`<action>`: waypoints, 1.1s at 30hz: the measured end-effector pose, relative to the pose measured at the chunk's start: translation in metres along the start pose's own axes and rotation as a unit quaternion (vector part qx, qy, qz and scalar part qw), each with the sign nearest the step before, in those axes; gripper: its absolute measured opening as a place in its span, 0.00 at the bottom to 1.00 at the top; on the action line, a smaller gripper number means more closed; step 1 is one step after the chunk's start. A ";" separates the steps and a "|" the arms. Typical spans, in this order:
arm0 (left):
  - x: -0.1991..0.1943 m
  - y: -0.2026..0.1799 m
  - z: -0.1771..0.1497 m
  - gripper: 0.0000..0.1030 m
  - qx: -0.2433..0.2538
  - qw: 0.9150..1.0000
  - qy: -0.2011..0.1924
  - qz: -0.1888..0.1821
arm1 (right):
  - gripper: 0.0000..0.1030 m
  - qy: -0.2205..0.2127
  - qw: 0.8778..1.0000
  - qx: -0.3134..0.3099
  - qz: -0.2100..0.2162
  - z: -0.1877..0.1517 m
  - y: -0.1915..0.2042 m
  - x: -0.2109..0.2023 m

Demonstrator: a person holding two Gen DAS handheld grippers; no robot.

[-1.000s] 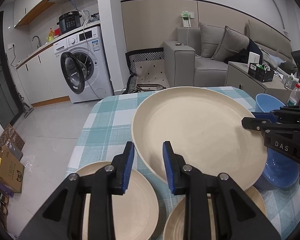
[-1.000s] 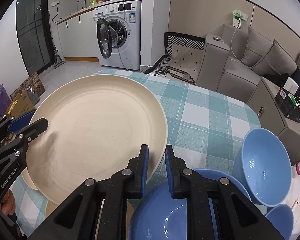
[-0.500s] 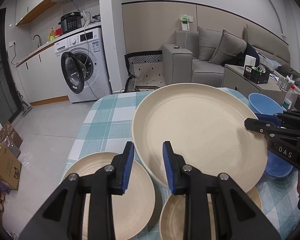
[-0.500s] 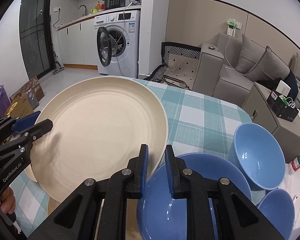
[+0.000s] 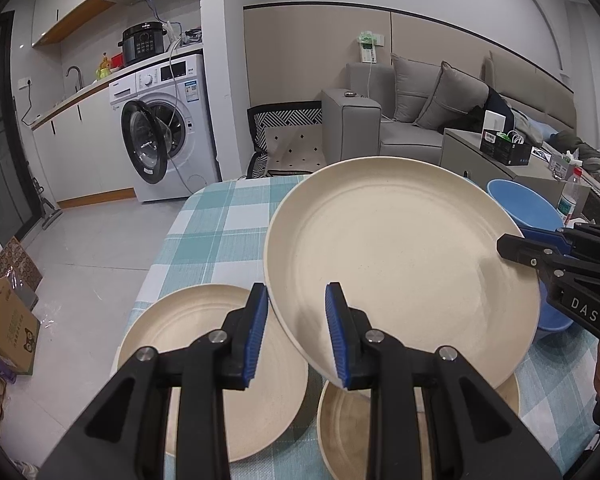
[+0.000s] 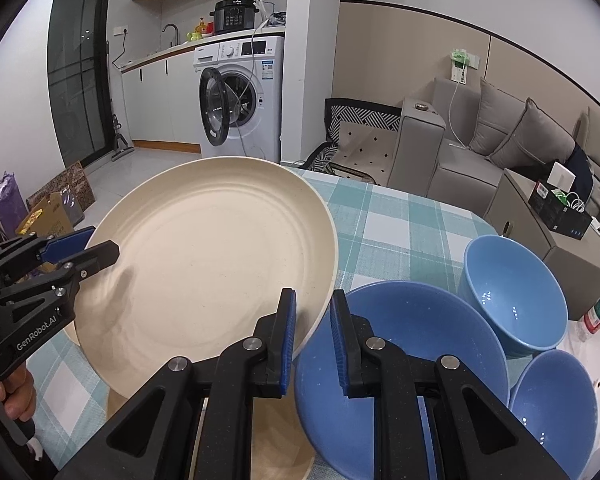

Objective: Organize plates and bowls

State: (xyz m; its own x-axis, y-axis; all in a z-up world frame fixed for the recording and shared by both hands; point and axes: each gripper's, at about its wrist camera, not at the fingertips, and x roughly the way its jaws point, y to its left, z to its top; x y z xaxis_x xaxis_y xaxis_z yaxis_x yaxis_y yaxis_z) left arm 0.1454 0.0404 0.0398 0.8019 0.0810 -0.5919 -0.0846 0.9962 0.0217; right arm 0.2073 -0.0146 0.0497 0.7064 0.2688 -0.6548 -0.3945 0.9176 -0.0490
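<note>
A large cream plate [image 5: 400,264] hangs tilted above the checked table, held at two opposite edges. My left gripper [image 5: 296,336] is shut on its near-left rim. My right gripper [image 6: 312,332] is shut on the plate [image 6: 212,272] at its right rim, and shows in the left wrist view as black fingers [image 5: 516,246] at the plate's far right. Two smaller cream plates [image 5: 204,360] [image 5: 348,432] lie under the large one. Three blue bowls [image 6: 400,360] [image 6: 516,296] [image 6: 556,408] stand to its right.
A teal and white checked cloth [image 6: 400,232] covers the table. A bottle [image 5: 572,196] stands at its far right edge beside a blue bowl [image 5: 516,204]. Beyond the table are a washing machine [image 5: 168,136], a grey sofa [image 5: 420,120] and a cardboard box [image 5: 8,328] on the floor.
Both grippers have carried the large plate back across the table. More of the small cream plates and the blue bowls now shows beneath and beside it. Both grips are unchanged.
</note>
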 end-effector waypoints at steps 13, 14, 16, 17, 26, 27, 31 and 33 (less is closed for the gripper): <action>-0.008 -0.002 -0.018 0.26 -0.001 1.000 0.008 -0.004 | 0.17 -0.007 1.000 0.003 0.012 -0.023 0.005 -0.017; -0.008 -0.003 -0.020 0.26 0.000 1.000 0.009 -0.003 | 0.17 -0.007 1.000 0.004 0.012 -0.026 0.006 -0.018; -0.009 -0.005 -0.023 0.26 0.001 1.000 0.013 -0.004 | 0.17 -0.006 1.000 0.008 0.013 -0.031 0.005 -0.019; -0.009 -0.005 -0.025 0.26 0.000 1.000 0.014 -0.005 | 0.17 -0.006 1.000 0.008 0.013 -0.033 0.006 -0.020; -0.012 -0.011 -0.036 0.26 -0.004 1.000 0.021 -0.002 | 0.17 0.001 1.000 0.015 0.016 -0.051 0.005 -0.024; -0.013 -0.011 -0.037 0.26 -0.005 1.000 0.021 -0.001 | 0.17 0.003 1.000 0.015 0.017 -0.053 0.006 -0.024; -0.016 -0.013 -0.041 0.27 -0.003 1.000 0.020 0.004 | 0.18 0.009 1.000 0.018 0.019 -0.061 0.007 -0.026; -0.016 -0.016 -0.041 0.27 0.004 1.000 0.020 0.009 | 0.18 0.014 1.000 0.019 0.017 -0.065 0.006 -0.025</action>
State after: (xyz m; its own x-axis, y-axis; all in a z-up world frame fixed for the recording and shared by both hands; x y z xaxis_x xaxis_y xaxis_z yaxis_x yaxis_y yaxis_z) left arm 0.1092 0.0218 0.0157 0.7763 0.0971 -0.6228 -0.0933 0.9949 0.0388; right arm 0.1492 -0.0347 0.0164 0.6760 0.2923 -0.6765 -0.3950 0.9187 0.0021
